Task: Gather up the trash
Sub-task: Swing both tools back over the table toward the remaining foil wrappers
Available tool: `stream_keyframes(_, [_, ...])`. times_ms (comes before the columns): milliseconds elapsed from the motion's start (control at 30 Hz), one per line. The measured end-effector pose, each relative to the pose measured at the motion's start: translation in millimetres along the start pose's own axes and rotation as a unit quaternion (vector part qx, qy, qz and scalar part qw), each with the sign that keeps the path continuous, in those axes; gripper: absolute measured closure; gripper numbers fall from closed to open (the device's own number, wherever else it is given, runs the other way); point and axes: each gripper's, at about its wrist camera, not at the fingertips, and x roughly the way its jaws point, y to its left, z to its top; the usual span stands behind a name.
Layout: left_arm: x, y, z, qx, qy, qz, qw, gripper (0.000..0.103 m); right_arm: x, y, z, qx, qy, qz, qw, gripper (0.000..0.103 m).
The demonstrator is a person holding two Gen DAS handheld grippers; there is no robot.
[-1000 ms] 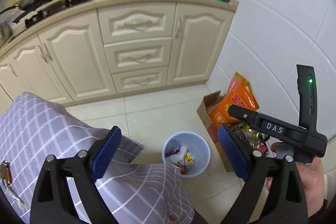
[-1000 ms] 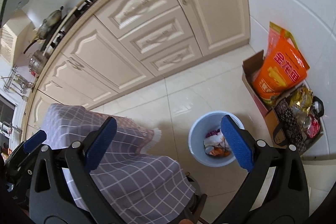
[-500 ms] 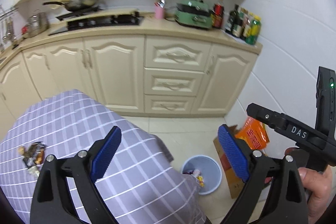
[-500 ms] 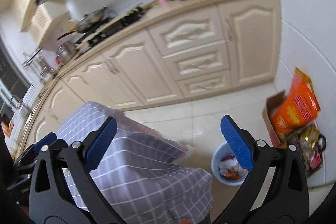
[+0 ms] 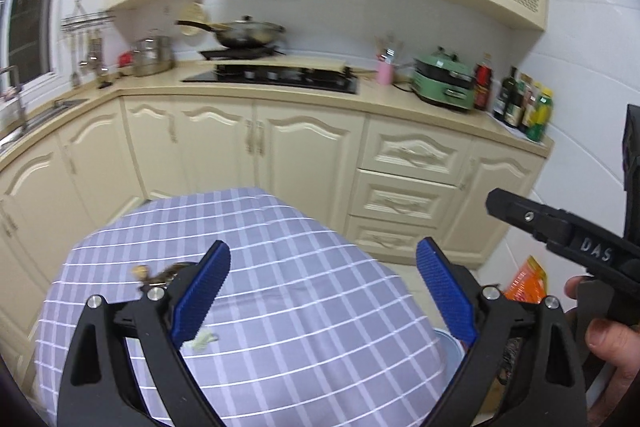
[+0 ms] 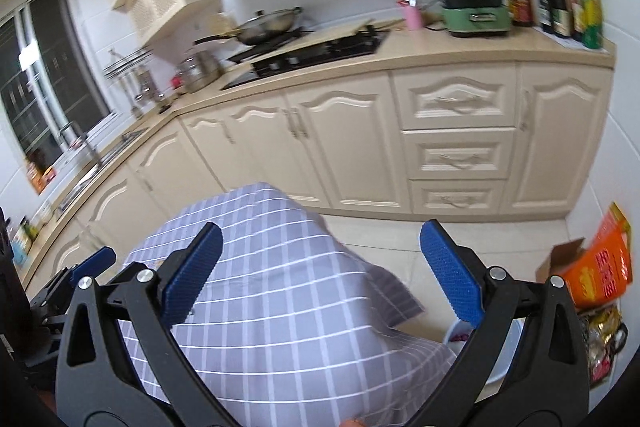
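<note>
A table under a grey checked cloth (image 5: 280, 291) fills the lower middle of both views. Brown wrapper trash (image 5: 160, 273) lies on it just behind my left finger, and a small pale scrap (image 5: 202, 339) lies nearer. My left gripper (image 5: 320, 291) is open and empty above the cloth. My right gripper (image 6: 320, 275) is open and empty over the cloth's right side (image 6: 288, 299); it also shows at the right of the left wrist view (image 5: 560, 235). A light blue bin (image 6: 500, 359) with trash stands on the floor by the table, mostly hidden; its rim shows in the left wrist view (image 5: 452, 343).
Cream kitchen cabinets (image 5: 320, 155) and a counter with a hob (image 5: 276, 77), a pan, a green cooker (image 5: 442, 83) and bottles run along the back. A cardboard box with an orange bag (image 6: 600, 267) stands on the floor at the right wall.
Both grippers have tilted up from the floor and bin toward the table and counter. The bin has slid to the lower edge, and the table trash has come into the left wrist view.
</note>
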Motion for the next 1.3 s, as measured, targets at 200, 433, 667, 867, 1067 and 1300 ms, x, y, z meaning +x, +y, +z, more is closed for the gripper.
stream_keyframes(200, [-14.1,41.2,-9.3,-0.030,-0.007,0.044,0.9986,0.011,7.5,39.7,-0.4,-0.029,0.002,0.031,0.999,0.006])
stream_keyframes(433, [-14.9,83.3,-29.2,-0.060,0.005,0.094,0.9938,0.011,28.5,76.7,-4.2,-0.053,0.021,0.059,0.997,0.006])
stream_keyframes(667, [6.1,113.8,-54.4,-0.089,0.041,0.120,0.9879,0.011,52.6,100.7,-10.8,-0.070,0.045,0.074,0.994,0.006])
stream_keyframes(867, [47.5,128.9,-75.6,-0.108,0.090,0.128,0.9817,0.011,84.4,107.5,-22.0,-0.072,0.080,0.078,0.991,0.006])
stream_keyframes(1067, [94.4,138.6,-88.8,-0.116,0.134,0.130,0.9754,0.011,114.9,106.4,-34.5,-0.065,0.115,0.080,0.988,0.006])
stream_keyframes(1300, [119.0,144.6,-101.5,-0.111,0.159,0.117,0.9740,0.056,144.3,111.1,-44.3,-0.068,0.144,0.084,0.984,0.006])
